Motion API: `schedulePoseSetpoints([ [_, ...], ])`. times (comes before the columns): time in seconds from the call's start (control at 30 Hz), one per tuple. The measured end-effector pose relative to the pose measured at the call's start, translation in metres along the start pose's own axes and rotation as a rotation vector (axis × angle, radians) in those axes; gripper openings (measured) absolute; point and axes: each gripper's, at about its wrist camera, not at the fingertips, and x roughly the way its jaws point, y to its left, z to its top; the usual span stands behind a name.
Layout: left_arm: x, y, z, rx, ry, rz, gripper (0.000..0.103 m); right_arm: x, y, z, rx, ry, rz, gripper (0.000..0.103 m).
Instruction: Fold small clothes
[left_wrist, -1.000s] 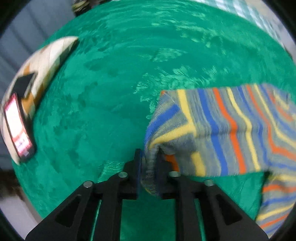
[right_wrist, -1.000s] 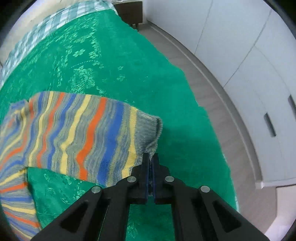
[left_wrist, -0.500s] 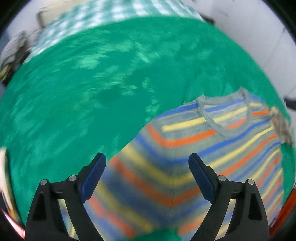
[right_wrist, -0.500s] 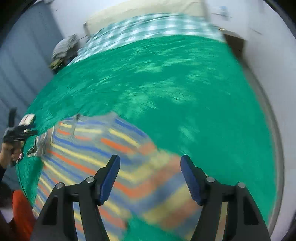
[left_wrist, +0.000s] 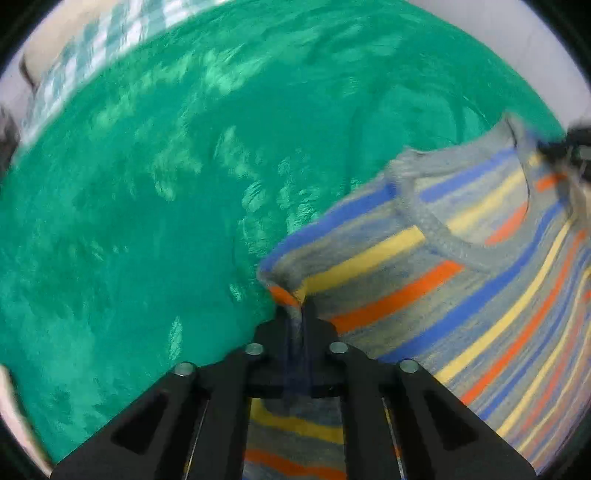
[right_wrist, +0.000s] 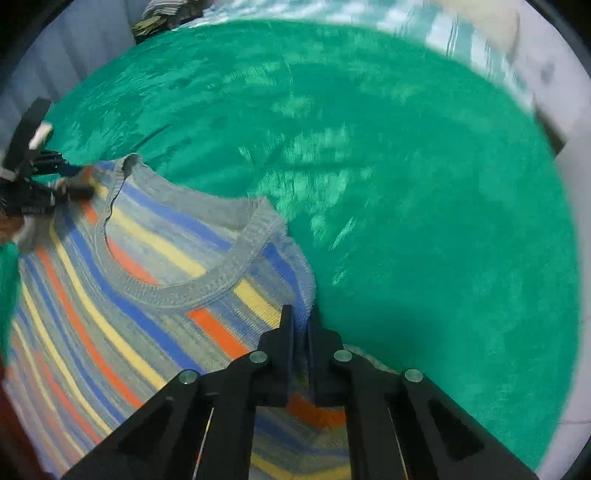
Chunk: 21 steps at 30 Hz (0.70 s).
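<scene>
Striped sweater (left_wrist: 461, 295) lies flat on green bedspread (left_wrist: 166, 221), neckline facing up. Left gripper (left_wrist: 295, 314) fingers just closed, clenched on the sweater's shoulder edge, cloth bunched at the tips; body spreads right of the fingers. Right gripper (right_wrist: 301, 321) fingers also just closed, pinching the opposite shoulder; sweater (right_wrist: 147, 277) spreads left of them, collar just ahead-left.

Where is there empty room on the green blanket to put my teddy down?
The green blanket lies bare beyond the striped sweater, up to the checked cloth at the far end, and on both sides of the sweater. It is crowded at the sweater's shoulders: the left gripper and right gripper each pinch a shoulder there.
</scene>
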Motion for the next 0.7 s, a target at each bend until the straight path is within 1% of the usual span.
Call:
schedulePoseSetpoints([
  [0.03,-0.007,-0.005,0.003,0.024,-0.036,0.067,0.004,-0.009,0.001,0.001,-0.014,-0.024,-0.046,0.005],
  [0.1,-0.013,0.002,0.011,-0.021,-0.081,0.128,0.004,-0.019,0.002,0.01,-0.021,-0.076,-0.131,0.005],
  [0.17,-0.013,0.016,0.024,-0.084,-0.099,0.156,0.004,-0.018,-0.005,0.023,-0.014,-0.095,-0.179,0.005],
  [0.27,-0.006,0.027,0.041,-0.134,-0.123,0.223,0.004,0.008,-0.009,0.041,0.031,-0.083,-0.248,0.005],
  [0.33,0.008,0.03,0.048,-0.154,-0.113,0.252,0.005,0.019,-0.026,0.041,0.065,-0.052,-0.267,0.005],
  [0.37,0.019,0.027,0.052,-0.16,-0.097,0.261,0.006,0.032,-0.029,0.041,0.091,-0.03,-0.265,0.005],
  [0.4,0.027,0.019,0.049,-0.172,-0.082,0.263,0.012,0.039,-0.035,0.037,0.124,-0.016,-0.24,0.006],
  [0.43,0.027,0.019,0.048,-0.187,-0.084,0.265,0.019,0.045,-0.033,0.037,0.15,-0.006,-0.223,0.008],
  [0.47,0.023,0.021,0.046,-0.192,-0.094,0.262,0.029,0.045,-0.034,0.035,0.191,-0.014,-0.208,0.012],
  [0.5,0.017,0.023,0.043,-0.197,-0.103,0.26,0.054,0.041,-0.036,0.033,0.215,-0.028,-0.199,0.02],
  [0.53,0.003,0.026,0.036,-0.2,-0.123,0.272,0.066,0.033,-0.039,0.03,0.241,-0.041,-0.172,0.038],
  [0.57,-0.01,0.03,0.028,-0.2,-0.16,0.287,0.067,0.02,-0.042,0.024,0.26,-0.061,-0.143,0.051],
  [0.6,-0.031,0.035,0.014,-0.201,-0.196,0.282,0.067,0.004,-0.045,0.016,0.27,-0.086,-0.147,0.067],
  [0.63,-0.05,0.039,-0.003,-0.205,-0.215,0.26,0.067,-0.008,-0.046,0.01,0.27,-0.103,-0.15,0.068],
  [0.7,-0.081,0.044,-0.038,-0.221,-0.238,0.234,0.069,-0.047,-0.049,-0.02,0.274,-0.12,-0.122,0.068],
])
